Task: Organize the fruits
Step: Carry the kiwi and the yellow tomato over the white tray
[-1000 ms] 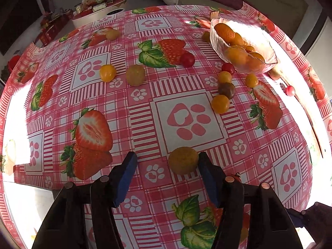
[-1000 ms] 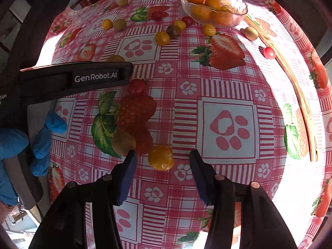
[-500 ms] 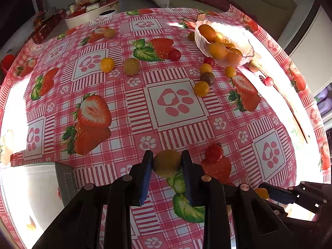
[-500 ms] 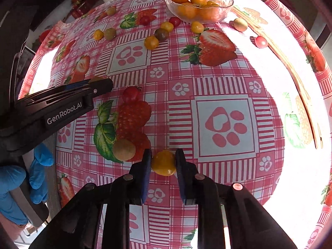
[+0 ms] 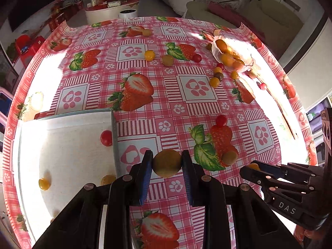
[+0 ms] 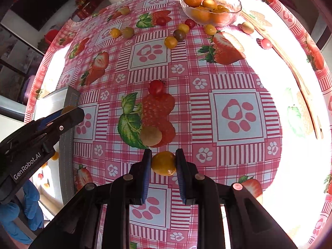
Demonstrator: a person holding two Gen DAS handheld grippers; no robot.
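My left gripper (image 5: 167, 164) is shut on a yellow-green tomato (image 5: 167, 163) and holds it above the tablecloth, just right of a white tray (image 5: 68, 157). The tray holds a red tomato (image 5: 106, 138) and two yellow ones (image 5: 44, 183). My right gripper (image 6: 164, 162) is shut on a yellow-orange tomato (image 6: 164, 163), raised over the table. It shows at the right of the left wrist view (image 5: 252, 169). Loose tomatoes lie on the cloth: a red one (image 6: 156, 87), a pale one (image 6: 151, 136), and several near a glass bowl (image 6: 210, 7) of orange fruit.
A wooden utensil (image 6: 290, 62) lies along the table's right side in bright sun. The tray's edge (image 6: 68, 128) stands at the left in the right wrist view. A pink tomato (image 6: 266, 43) and a pale one (image 6: 247, 27) lie near the bowl.
Both grippers closed on their tomatoes and lifted them. The left gripper drew back and left, so the white tray has come into view beside it.
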